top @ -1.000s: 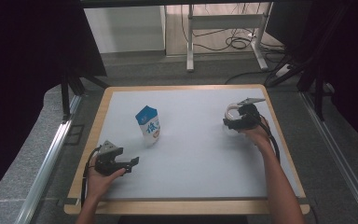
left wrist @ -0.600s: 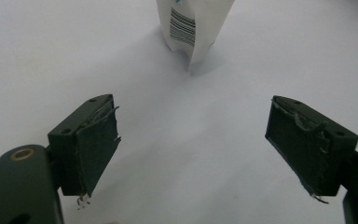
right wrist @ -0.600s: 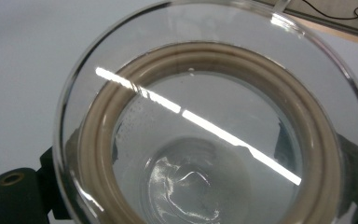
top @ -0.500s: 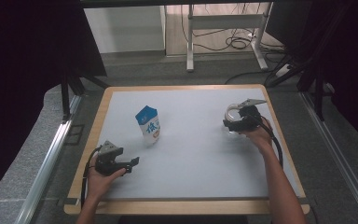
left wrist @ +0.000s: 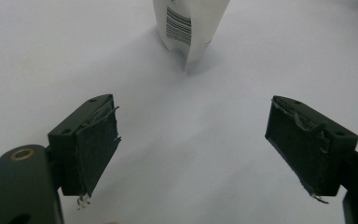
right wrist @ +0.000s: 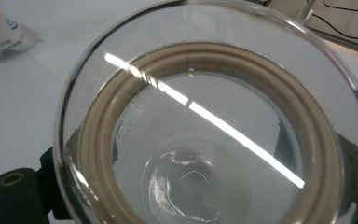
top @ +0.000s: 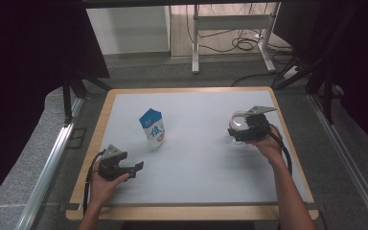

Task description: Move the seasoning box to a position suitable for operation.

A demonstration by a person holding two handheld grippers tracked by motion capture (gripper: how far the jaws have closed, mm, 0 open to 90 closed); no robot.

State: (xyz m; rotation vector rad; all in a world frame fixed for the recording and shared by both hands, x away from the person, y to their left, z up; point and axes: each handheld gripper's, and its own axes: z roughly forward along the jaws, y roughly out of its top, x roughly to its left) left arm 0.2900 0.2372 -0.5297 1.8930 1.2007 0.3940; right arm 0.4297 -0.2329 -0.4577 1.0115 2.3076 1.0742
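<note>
A white pouch with a blue top stands upright left of the mat's middle, and its barcoded lower part shows in the left gripper view. My left gripper rests near the front left corner. It points at the pouch from a distance, open with nothing between its worn pads. At the right side, my right gripper is shut on a clear glass jar. From the right gripper view I look into its mouth, which has a beige seal ring, with a black jaw showing on either side.
The white mat lies on a wood-edged table. A metal rail runs along the left side. Beyond the far edge are a desk frame and floor cables.
The right gripper with the jar has drifted very slightly toward the near side. The left gripper and the pouch have stayed put.
</note>
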